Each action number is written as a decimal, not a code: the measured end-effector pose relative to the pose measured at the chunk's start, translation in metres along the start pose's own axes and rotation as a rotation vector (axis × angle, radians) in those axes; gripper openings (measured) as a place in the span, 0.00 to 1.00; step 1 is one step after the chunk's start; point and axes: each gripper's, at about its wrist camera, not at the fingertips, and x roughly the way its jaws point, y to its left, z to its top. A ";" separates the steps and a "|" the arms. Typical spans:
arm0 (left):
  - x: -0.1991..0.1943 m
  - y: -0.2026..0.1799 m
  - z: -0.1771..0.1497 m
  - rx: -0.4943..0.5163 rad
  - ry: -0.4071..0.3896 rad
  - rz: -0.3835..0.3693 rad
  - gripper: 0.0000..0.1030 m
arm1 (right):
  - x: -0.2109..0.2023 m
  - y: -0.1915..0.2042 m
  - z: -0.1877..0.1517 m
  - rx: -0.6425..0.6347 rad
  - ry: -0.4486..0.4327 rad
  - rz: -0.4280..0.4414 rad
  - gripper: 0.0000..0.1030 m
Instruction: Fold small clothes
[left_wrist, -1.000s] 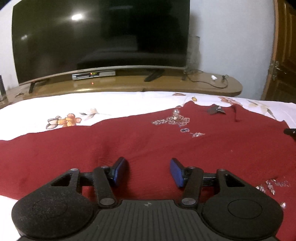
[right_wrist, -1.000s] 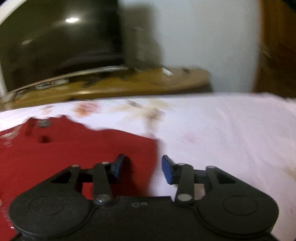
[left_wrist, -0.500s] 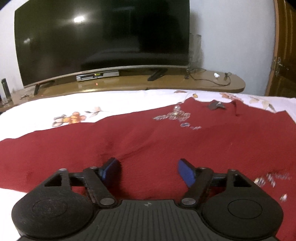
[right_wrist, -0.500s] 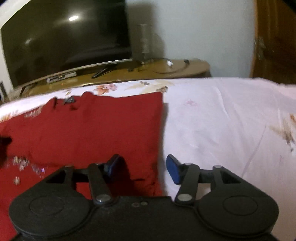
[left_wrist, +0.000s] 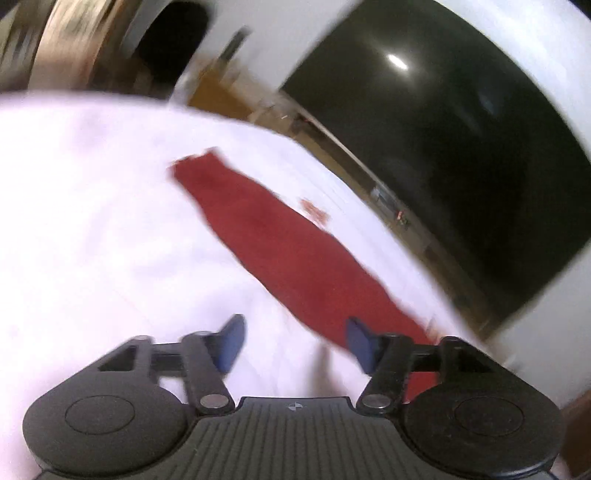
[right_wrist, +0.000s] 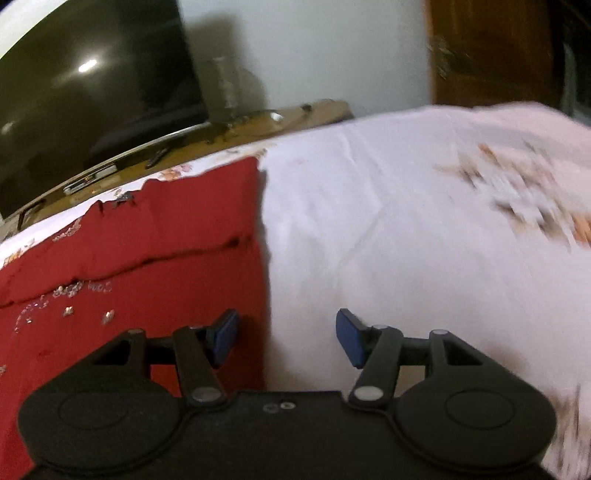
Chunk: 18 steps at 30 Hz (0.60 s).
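Swung hard off the body of the garment, the left tool (left_wrist: 293, 341) now looks along one long red sleeve (left_wrist: 288, 251) that runs away across the white bed (left_wrist: 92, 221), the view rolled and badly smeared; its jaws are closing on nothing, with the sleeve's near end passing just by the right pad, possibly under it. Right tool (right_wrist: 286, 338) has slid out to the garment's right edge (right_wrist: 258, 236): jaws opening and empty, straddling that edge, left pad over red cloth, right pad over bare sheet. Reads as both tools moving outward to take hold for a sleeve or side fold; none started yet. Red garment (right_wrist: 147, 240) lies flat, front up, sequin trim (right_wrist: 66, 299) near, one crease line across it, neckline toward the TV (right_wrist: 74, 92).
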 end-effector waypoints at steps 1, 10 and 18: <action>0.007 0.012 0.012 -0.053 0.024 -0.020 0.44 | -0.005 0.002 -0.003 0.021 0.000 -0.005 0.56; 0.051 0.033 0.046 -0.189 0.040 -0.104 0.44 | -0.036 0.056 0.005 0.005 -0.048 0.025 0.56; 0.069 0.044 0.050 -0.193 0.057 -0.100 0.07 | -0.051 0.071 0.011 0.020 -0.077 0.012 0.56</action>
